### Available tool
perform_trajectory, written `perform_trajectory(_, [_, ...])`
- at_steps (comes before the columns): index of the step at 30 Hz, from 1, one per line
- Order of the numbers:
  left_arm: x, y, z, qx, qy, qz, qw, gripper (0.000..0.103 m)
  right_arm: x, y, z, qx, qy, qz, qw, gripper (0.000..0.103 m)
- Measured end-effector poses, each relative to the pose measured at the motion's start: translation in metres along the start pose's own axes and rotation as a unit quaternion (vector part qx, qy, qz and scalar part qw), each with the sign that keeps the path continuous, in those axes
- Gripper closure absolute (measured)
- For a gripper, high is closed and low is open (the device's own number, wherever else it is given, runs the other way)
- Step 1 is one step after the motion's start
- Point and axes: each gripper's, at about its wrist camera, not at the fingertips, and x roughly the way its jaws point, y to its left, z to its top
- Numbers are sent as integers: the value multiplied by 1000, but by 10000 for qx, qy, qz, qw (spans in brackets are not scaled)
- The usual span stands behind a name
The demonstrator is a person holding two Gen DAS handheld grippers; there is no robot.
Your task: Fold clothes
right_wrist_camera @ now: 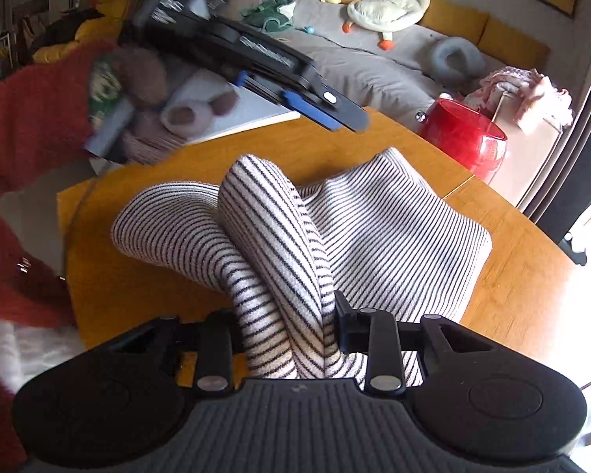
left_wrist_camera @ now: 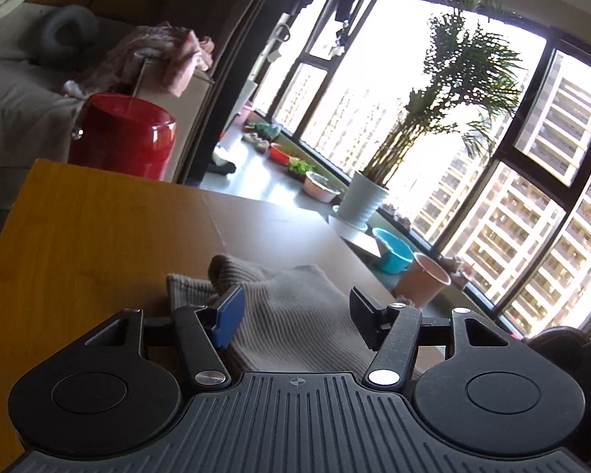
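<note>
A black-and-white striped knit garment (right_wrist_camera: 374, 228) lies partly folded on the wooden table (right_wrist_camera: 512, 276). My right gripper (right_wrist_camera: 287, 327) is shut on a rolled sleeve or fold of it (right_wrist_camera: 264, 228), which bulges up between the fingers. In the left wrist view the same garment (left_wrist_camera: 295, 307) looks grey-beige and lies under my left gripper (left_wrist_camera: 295, 307), which is open and empty just above it. The left gripper also shows in the right wrist view (right_wrist_camera: 327, 114), hovering over the table's far side.
A red bucket (right_wrist_camera: 465, 134) stands beside the table, with a grey sofa (right_wrist_camera: 374, 67) holding plush toys behind. Slippers and clutter (right_wrist_camera: 169, 110) sit at the table's far left. Plant pots and bowls (left_wrist_camera: 362, 197) line the window ledge beyond the table edge.
</note>
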Motion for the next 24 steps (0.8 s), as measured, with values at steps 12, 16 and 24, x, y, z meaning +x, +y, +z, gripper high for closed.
perform_trajectory(12, [68, 29, -25, 136, 1127, 46, 9935, 38, 7, -119, 69, 1051, -367, 818, 9904, 73])
perform_trajectory(16, [50, 42, -23, -144, 979, -21, 9951, 38, 81, -183, 65, 1885, 103, 1160, 9752, 66])
perform_trajectory(24, [-25, 40, -9, -2, 133, -115, 9998, 8, 124, -194, 45, 2187, 196, 1341, 9663, 60])
